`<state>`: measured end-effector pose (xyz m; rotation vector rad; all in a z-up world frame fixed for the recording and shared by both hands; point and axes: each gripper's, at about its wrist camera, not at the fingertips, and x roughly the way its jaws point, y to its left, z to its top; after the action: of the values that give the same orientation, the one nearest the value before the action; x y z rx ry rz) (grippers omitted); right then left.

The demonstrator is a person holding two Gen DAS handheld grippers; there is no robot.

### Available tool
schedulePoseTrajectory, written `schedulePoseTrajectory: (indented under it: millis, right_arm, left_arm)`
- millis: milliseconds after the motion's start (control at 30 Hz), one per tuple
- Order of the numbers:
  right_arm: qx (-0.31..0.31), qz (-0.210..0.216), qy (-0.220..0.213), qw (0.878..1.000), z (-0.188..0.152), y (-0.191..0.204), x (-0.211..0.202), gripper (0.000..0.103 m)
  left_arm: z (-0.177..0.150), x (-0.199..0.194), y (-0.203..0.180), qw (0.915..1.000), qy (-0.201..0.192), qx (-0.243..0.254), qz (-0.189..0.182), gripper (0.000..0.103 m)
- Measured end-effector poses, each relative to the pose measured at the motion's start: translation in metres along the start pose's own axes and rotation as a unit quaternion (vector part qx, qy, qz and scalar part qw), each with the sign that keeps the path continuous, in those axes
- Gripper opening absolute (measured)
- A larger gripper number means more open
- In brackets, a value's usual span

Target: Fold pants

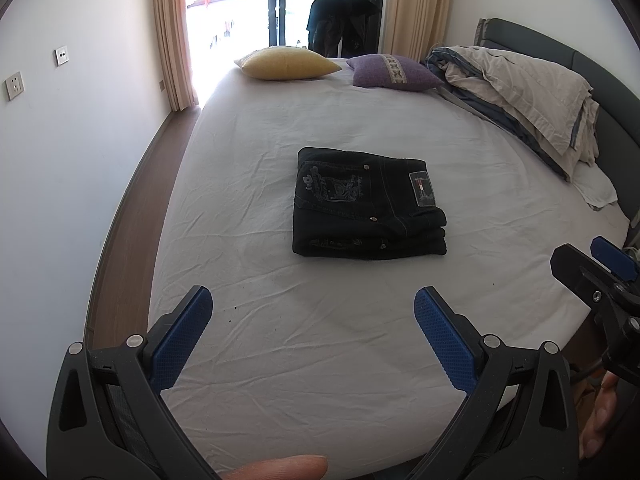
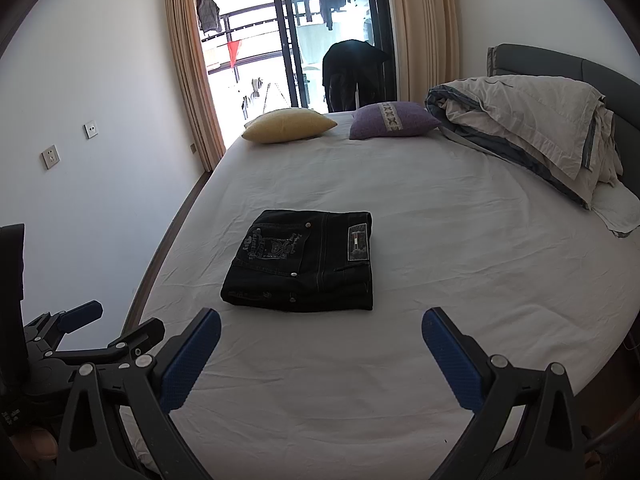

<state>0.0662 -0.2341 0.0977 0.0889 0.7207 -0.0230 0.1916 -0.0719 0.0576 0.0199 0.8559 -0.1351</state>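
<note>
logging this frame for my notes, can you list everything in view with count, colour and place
pants: 1, black, folded in a stack, middle of the bed
bed: 1, white sheet, grey headboard at right
pillows: 2, yellow and purple, far end of the bed
duvet: 1, beige and grey, bunched against the headboard
curtains: 2, beige, either side of the balcony door
sockets: 2, white, left wall
dark garment: 1, black, draped past the far end of the bed
left hand-held gripper: 1, black with blue pads, open, empty
right hand-held gripper: 1, same colours, open, empty
</note>
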Motion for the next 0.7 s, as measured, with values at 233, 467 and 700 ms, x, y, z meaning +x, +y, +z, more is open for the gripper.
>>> schedulePoseTrajectory:
  millis: [233,467,700]
  right_arm:
    - [0.0,0.0,0.0,1.0,0.001,0.0,0.0,0.103]
    - [0.0,0.002,0.004,1.0,-0.006,0.001,0.002,0.103]
    - [0.001,0.004,0.008,1.0,-0.01,-0.001,0.004,0.103]
  left_arm:
    - [0.0,0.001,0.0,1.0,0.001,0.0,0.0,0.103]
    - [-0.002,0.003,0.001,1.0,0.003,0.0,0.001,0.103]
    - [-0.009,0.005,0.0,1.0,0.006,0.0,0.003,0.103]
